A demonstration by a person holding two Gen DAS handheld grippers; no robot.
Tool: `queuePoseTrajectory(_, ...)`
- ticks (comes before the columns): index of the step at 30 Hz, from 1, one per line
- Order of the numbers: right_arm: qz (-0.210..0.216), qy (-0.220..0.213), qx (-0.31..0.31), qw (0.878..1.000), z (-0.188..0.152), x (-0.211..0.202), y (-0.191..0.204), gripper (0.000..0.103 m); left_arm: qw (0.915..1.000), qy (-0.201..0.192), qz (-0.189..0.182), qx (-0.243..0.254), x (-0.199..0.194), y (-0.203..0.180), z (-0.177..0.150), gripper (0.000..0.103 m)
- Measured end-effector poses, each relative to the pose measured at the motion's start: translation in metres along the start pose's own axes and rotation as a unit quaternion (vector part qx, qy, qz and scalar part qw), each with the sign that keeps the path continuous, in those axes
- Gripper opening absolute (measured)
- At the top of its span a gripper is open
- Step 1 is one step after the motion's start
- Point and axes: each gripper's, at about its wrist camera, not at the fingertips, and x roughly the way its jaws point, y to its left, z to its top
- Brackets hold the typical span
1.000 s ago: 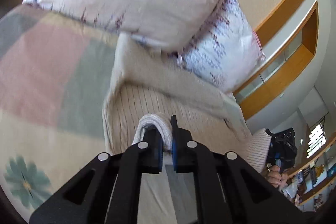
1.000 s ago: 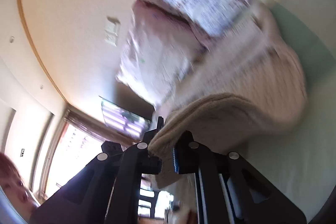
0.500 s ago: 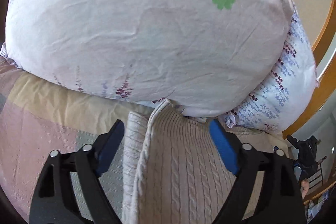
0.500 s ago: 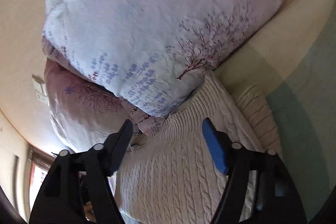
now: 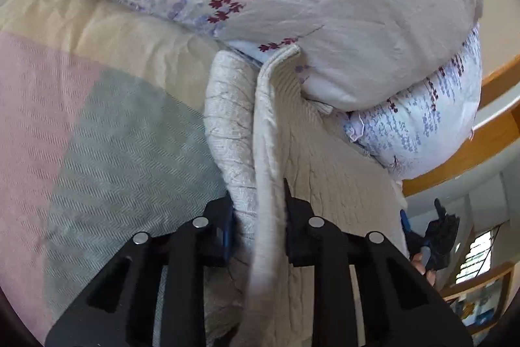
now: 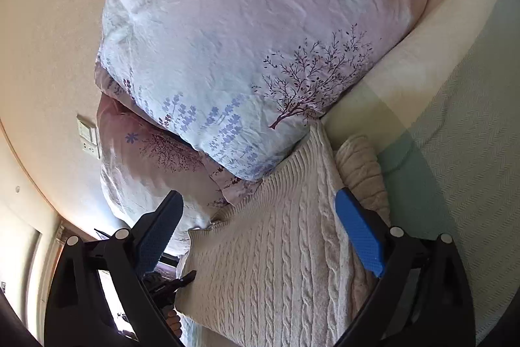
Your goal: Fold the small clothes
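A cream cable-knit sweater (image 6: 279,262) lies on the bed, its far ribbed edge against the pillows. In the left wrist view the sweater (image 5: 328,171) shows a folded edge running toward the camera. My left gripper (image 5: 258,217) is shut on that folded edge, with fabric bunched between the blue pads. My right gripper (image 6: 260,230) is open wide over the sweater's knit surface and holds nothing. The left gripper also shows at the lower left of the right wrist view (image 6: 169,285), at the sweater's other side.
Two floral pillows (image 6: 247,54) are stacked at the head of the bed, touching the sweater. The bedcover (image 5: 97,135) has pink, green and cream blocks. A wall with a switch plate (image 6: 87,135) is to the left, and a wooden ledge (image 5: 487,152) to the right.
One second ago both grippers held the sweater lifted. Half a second ago both were open over the sweater laid flat. Now the left has shut on the folded side edge; the right stays open.
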Motion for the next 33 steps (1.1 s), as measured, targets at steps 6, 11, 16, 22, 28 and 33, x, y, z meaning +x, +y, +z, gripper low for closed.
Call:
queuePoseTrajectory(6, 0.019, -0.035, -0.023, 0.999, 0.016, -0.031, 0.013, 0.097, 0.9939, -0.033, -0.096, 0.042, -0.02, -0.104, 0.003, 0.013)
queuePoseTrajectory(11, -0.022, -0.068, -0.048, 0.996, 0.028, -0.057, 0.016, 0.096, 0.967, 0.029, -0.235, 0.094, 0.065, -0.244, -0.019, 0.017)
queuePoseTrajectory(16, -0.056, -0.034, -0.039, 0.997, 0.052, -0.074, 0.004, 0.097, 0.9347, 0.132, -0.326, 0.052, 0.132, -0.278, -0.036, 0.059)
queuePoseTrajectory(22, -0.087, 0.144, 0.005, 0.986, 0.066, -0.029, -0.019, 0.102, 0.9841, 0.025, -0.113, 0.135, 0.073, -0.213, -0.024, 0.085)
queuePoseTrajectory(28, -0.1, 0.224, 0.015, 0.969, 0.04, 0.031, -0.027, 0.085, 0.9867, 0.088, -0.027, 0.134, 0.103, -0.172, -0.046, 0.085)
queuePoseTrajectory(33, -0.106, 0.212, -0.004, 0.972, 0.026, 0.03, -0.023, 0.04, 0.9858, 0.085, -0.053, 0.135, 0.128, -0.18, -0.064, 0.078)
